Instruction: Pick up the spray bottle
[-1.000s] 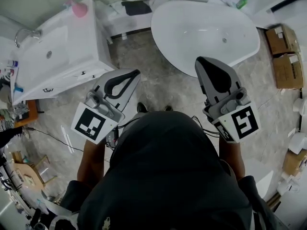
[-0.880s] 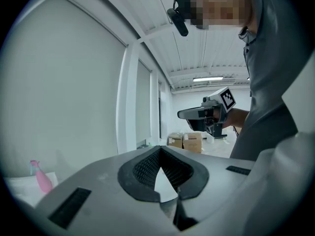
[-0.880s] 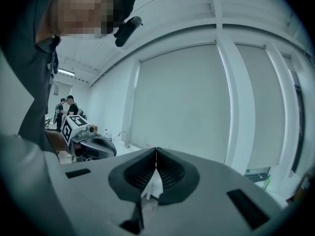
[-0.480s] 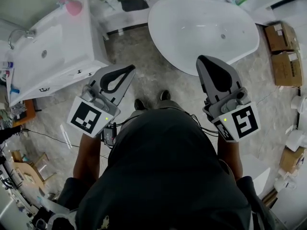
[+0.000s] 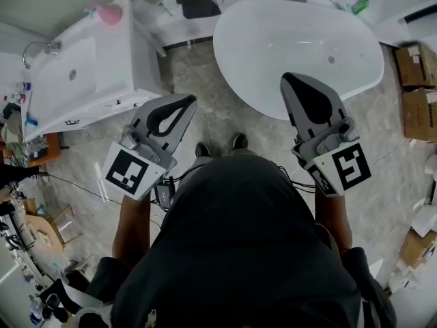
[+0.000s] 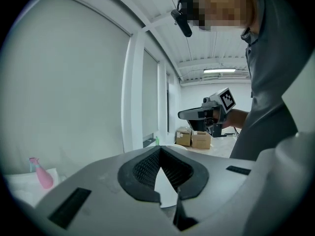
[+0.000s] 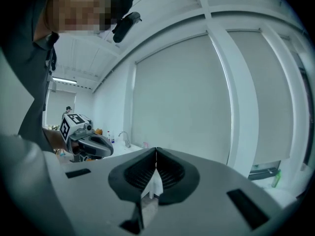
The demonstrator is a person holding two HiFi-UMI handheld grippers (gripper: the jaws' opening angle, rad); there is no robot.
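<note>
My left gripper (image 5: 190,101) and right gripper (image 5: 287,80) both have their fingers clenched on nothing, out over the grey stone floor (image 5: 198,74). At eleven o'clock stands a white sink surface (image 5: 133,46). The pink spray bottle (image 5: 109,12), probably upright, sits on its far corner. A white bathtub (image 5: 300,46) lies at one o'clock, with cardboard boxes (image 5: 414,63) at two.

I stand on grey marbled floor (image 5: 205,94), with a white tub (image 5: 293,46) at one o'clock, a white vanity (image 5: 82,80) at ten and cardboard boxes (image 5: 416,67) at two.
</note>
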